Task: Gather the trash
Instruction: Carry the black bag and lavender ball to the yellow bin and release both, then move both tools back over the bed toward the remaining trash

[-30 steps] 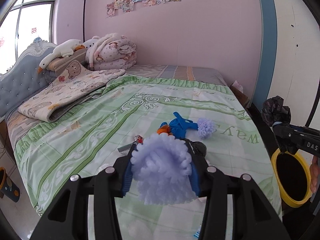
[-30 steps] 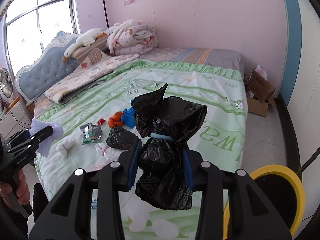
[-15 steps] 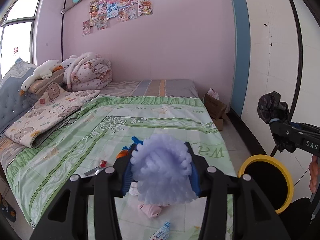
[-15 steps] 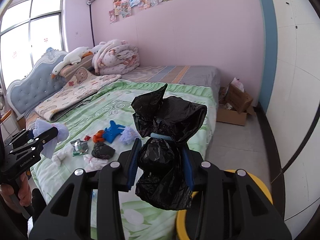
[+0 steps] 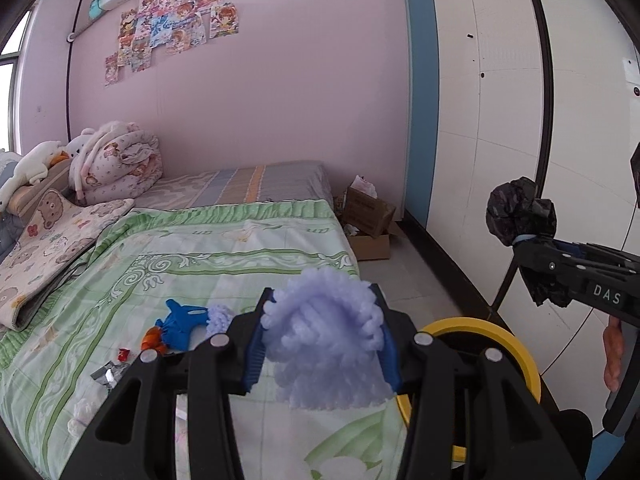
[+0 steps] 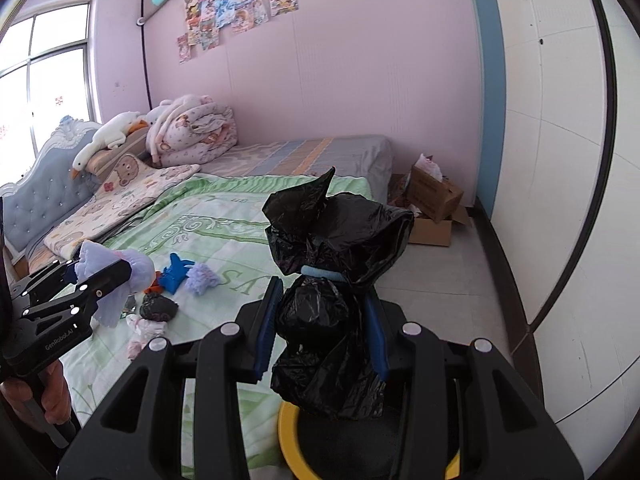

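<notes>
My left gripper [image 5: 322, 336] is shut on a fluffy lilac chenille piece [image 5: 324, 340], held above the bed's near corner beside the yellow-rimmed bin [image 5: 516, 350]. It also shows in the right wrist view [image 6: 116, 276]. My right gripper [image 6: 320, 320] is shut on a crumpled black plastic bag [image 6: 332, 264], held above the bin [image 6: 290, 440]; the bag also shows in the left wrist view [image 5: 520, 212]. On the green bedsheet [image 6: 224, 232] lie a blue glove [image 6: 174, 272], a lilac puff [image 6: 202, 278], a black wad [image 6: 158, 308] and foil scraps.
A folded quilt [image 6: 192, 132], a bear-print blanket [image 6: 120, 196] and a plush goose [image 6: 108, 136] are at the bed's head. A cardboard box [image 6: 432, 196] stands on the floor by the pink wall. White wardrobe panels [image 6: 560, 160] run along the right.
Both grippers have swung right from over the bed toward the yellow bin, each still holding its item. The bin now sits under the right gripper.
</notes>
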{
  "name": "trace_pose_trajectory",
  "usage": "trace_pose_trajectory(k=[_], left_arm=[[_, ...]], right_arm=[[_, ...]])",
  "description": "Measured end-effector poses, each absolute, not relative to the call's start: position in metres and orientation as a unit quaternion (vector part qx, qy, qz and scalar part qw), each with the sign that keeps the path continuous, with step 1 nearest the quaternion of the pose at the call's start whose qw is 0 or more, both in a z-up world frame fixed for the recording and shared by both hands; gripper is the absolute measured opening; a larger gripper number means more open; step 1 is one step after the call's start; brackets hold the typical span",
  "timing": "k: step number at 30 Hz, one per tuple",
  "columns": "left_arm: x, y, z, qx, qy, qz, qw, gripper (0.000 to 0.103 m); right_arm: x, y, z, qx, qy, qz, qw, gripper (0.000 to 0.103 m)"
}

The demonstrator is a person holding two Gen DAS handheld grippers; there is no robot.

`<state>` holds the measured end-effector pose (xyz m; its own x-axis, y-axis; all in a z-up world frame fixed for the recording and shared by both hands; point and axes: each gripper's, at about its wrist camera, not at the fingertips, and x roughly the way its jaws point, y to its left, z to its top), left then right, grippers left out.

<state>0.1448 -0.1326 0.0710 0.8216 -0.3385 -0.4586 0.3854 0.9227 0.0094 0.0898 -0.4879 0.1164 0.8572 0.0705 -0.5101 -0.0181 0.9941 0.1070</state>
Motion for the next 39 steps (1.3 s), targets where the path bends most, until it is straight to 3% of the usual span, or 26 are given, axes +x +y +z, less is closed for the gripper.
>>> trace_pose_trajectory(k=[24, 27, 32, 39], left_arm=[[0.183, -0.260, -0.001, 0.075, 0.314, -0.286, 0.902, 0.044], [0.183, -0.265, -0.003, 0.075, 0.313, -0.286, 0.903, 0.051], [0.180, -0.265, -0.003, 0.072, 0.307, -0.282, 0.906, 0.073], [0.181, -0.258, -0.001, 0.068, 0.309, -0.277, 0.907, 0.074]], right_arm=[[0.115, -0.589, 0.058, 0.113, 0.319, -0.026, 0.941, 0.040], [0.116, -0.589, 0.056, 0.113, 0.317, -0.033, 0.941, 0.044], [0.113, -0.593, 0.054, 0.127, 0.314, -0.045, 0.940, 0.054], [0.108, -0.600, 0.052, 0.141, 0.315, -0.056, 0.937, 0.054]])
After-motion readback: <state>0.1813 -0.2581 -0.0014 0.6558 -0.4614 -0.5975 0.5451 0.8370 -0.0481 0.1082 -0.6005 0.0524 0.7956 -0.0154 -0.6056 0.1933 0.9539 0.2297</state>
